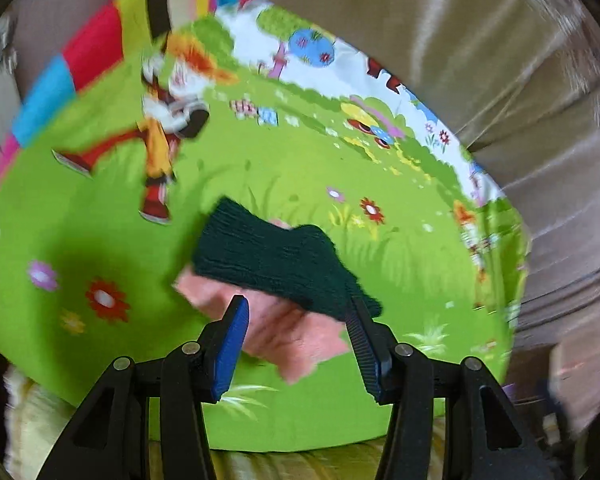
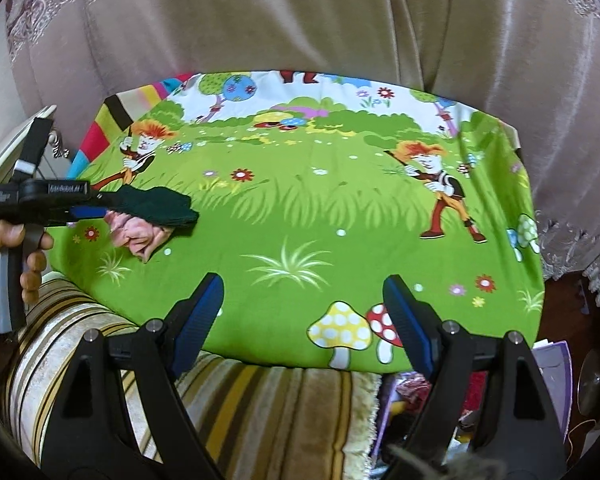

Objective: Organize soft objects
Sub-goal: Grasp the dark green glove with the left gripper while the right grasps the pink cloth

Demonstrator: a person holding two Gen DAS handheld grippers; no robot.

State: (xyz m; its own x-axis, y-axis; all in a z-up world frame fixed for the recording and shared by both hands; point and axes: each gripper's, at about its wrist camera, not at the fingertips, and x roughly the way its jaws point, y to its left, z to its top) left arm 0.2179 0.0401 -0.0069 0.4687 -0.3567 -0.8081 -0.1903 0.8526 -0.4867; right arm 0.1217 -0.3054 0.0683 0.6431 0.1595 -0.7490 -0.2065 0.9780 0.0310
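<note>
A colourful cartoon-print cloth [image 2: 300,200] covers the table. My left gripper [image 1: 298,308] is shut on a bundle of soft things: a crumpled pink cloth [image 1: 272,328] fills the gap between its blue pads, and a dark green knitted piece [image 1: 268,256] lies over it and over the right fingertip. In the right wrist view, the left gripper [image 2: 88,212] sits at the table's left side with the pink cloth [image 2: 140,236] drooping below the green knit [image 2: 160,204]. My right gripper [image 2: 303,284] stands open over the table's front edge, with nothing between its fingers.
A beige curtain [image 2: 300,20] hangs right behind the table. A striped blanket [image 2: 260,400] lies below the front edge, with clutter [image 2: 476,392] on the floor to its right. A person's hand [image 2: 4,264] grips the left gripper's handle. A white radiator [image 2: 4,152] stands at the left.
</note>
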